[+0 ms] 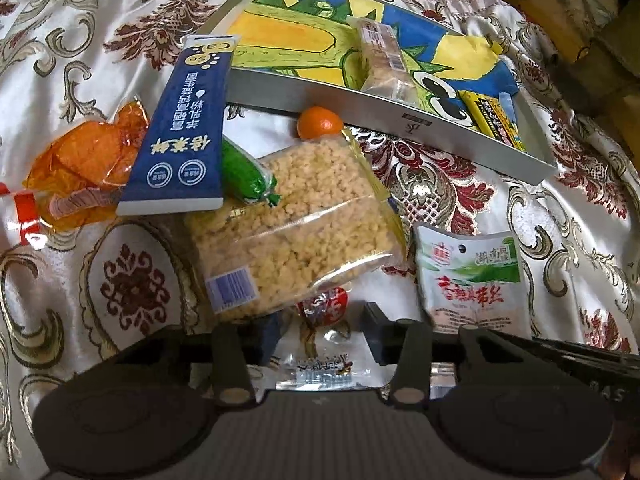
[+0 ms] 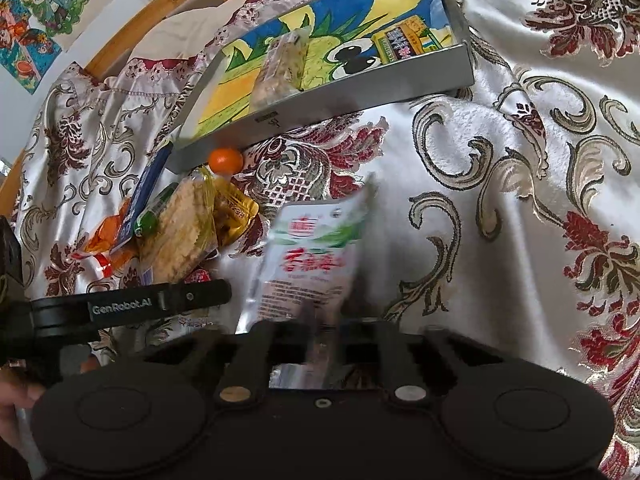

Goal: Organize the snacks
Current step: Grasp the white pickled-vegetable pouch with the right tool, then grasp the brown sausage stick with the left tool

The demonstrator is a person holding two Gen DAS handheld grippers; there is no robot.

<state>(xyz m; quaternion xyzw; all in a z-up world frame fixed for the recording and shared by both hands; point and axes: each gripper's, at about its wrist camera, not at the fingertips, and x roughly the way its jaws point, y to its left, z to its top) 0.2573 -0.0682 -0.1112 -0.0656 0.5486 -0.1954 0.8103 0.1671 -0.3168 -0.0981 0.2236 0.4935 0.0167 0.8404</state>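
A grey tray (image 1: 360,104) with a cartoon liner holds a wrapped bar (image 1: 384,60) and a yellow pack (image 1: 492,116); it also shows in the right wrist view (image 2: 360,92). My right gripper (image 2: 324,332) is shut on a white-green pouch (image 2: 316,248), also seen in the left wrist view (image 1: 472,272). My left gripper (image 1: 320,332) is open around a small clear-and-red wrapped snack (image 1: 324,320). A pile lies in front of the tray: a puffed-rice bag (image 1: 296,236), blue box (image 1: 184,132), green sausage (image 1: 244,176), orange bag (image 1: 88,160) and a tangerine (image 1: 318,122).
Everything lies on a white, red and gold patterned cloth (image 2: 520,160). A wooden bed frame (image 2: 168,8) and posters (image 2: 40,12) are behind the tray. The left gripper's arm (image 2: 132,304) crosses the right wrist view at left.
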